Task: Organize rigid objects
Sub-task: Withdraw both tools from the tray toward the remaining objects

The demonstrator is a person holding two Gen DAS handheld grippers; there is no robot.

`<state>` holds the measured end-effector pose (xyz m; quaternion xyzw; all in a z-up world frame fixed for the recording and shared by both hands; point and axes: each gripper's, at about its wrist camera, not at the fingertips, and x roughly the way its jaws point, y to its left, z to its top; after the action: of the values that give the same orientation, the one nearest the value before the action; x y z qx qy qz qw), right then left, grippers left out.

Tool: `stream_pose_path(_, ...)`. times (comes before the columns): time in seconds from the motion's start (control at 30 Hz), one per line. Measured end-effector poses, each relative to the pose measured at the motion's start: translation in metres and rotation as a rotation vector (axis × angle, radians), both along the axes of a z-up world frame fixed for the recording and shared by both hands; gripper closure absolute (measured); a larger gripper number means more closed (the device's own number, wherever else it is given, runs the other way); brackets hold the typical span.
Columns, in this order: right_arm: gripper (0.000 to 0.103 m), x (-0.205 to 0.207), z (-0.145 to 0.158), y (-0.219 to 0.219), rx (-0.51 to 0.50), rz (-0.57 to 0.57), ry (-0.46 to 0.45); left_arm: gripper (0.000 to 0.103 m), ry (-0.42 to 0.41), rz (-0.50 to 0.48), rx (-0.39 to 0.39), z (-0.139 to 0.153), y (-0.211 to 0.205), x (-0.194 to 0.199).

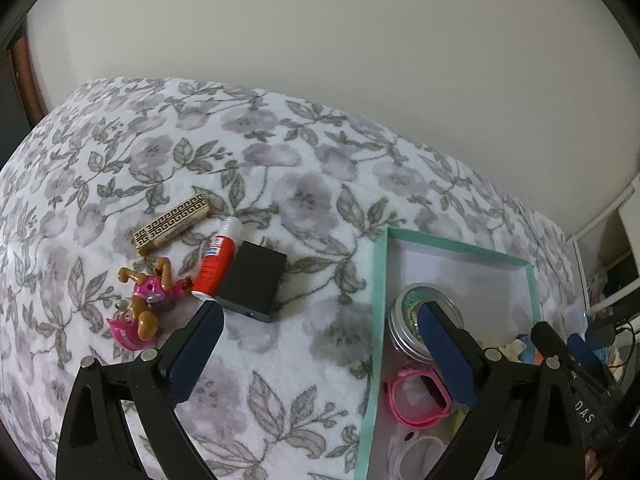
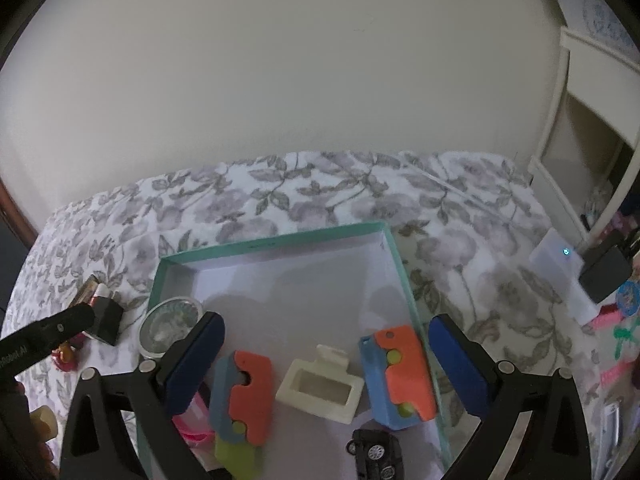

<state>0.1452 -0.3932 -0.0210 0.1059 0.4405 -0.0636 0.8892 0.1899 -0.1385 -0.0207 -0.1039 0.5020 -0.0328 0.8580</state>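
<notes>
The left gripper (image 1: 320,344) hangs with its fingers spread wide and nothing between them, straddling the left wall of the teal box (image 1: 376,300): 1 finger is over the floral bed cover (image 1: 280,160), the other over the round tin (image 1: 408,320) inside the box. 4 loose things lie up and to the left of it in the left wrist view. Closest is the black box (image 1: 256,280), just beyond the tip of the left-hand finger. The red glue stick (image 1: 214,258) leans against it, its long axis running from lower left up to its white cap at upper right. The pink toy pup (image 1: 144,304) lies left of the glue stick, and the gold patterned box (image 1: 172,226) is farthest, lying slantwise.

The right gripper (image 2: 326,336) is also spread and empty, held over the box interior above the cream holder (image 2: 320,388), between the 2 orange-and-blue blocks (image 2: 400,376).

The left hand is plainly the nearer one to the remaining pieces; a short reach toward upper left would likely bring the black box between its fingers.
</notes>
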Motion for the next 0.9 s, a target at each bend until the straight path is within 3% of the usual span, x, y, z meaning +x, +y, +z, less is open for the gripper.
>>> stream_pose_path(0.2, 0.000, -0.001, 0.004, 0.010, -0.086, 0.015, -0.043, 0.005, 0.006, 0.032, -0.034, 0.001, 0.017, 0.003)
stream_pose_path(0.47, 0.000, -0.005, 0.022, 0.025, -0.083, 0.048, -0.152, 0.005, 0.023, 0.109, -0.064, 0.003, 0.058, 0.008)
stream_pose_path(0.67, 0.000, -0.002, 0.033, 0.047, -0.009, 0.113, -0.191, 0.005, 0.017, 0.148, 0.013, 0.009, 0.090, 0.011)
stream_pose_path(0.9, 0.000, 0.002, 0.038, 0.095, 0.070, 0.225, -0.190, 0.005, 0.050, 0.213, 0.022, 0.003, 0.131, 0.011)
